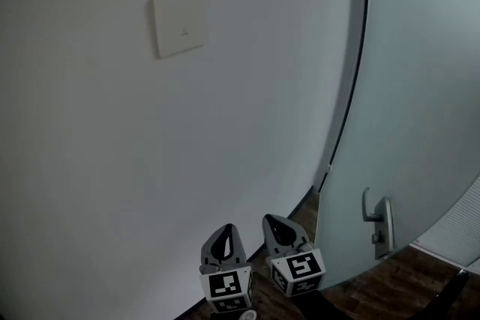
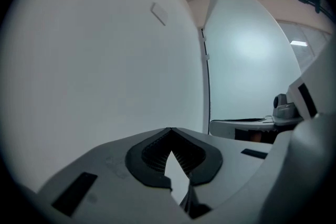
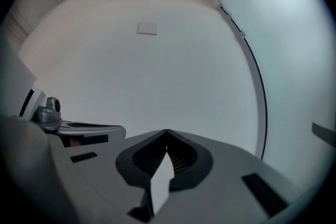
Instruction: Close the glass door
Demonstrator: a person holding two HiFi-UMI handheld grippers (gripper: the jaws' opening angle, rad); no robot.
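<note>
The glass door (image 1: 420, 86) stands open on the right of the head view, hinged at the wall (image 1: 112, 161), its handle (image 1: 377, 225) low near the free edge. The handle lies to the right of both grippers and a little beyond their tips, so the right gripper (image 1: 271, 221) is the nearer, with the left gripper (image 1: 228, 230) just beside it and facing the wall. Both have their jaws pressed together on nothing, so a push on the panel looks likelier than a pinch.
</note>
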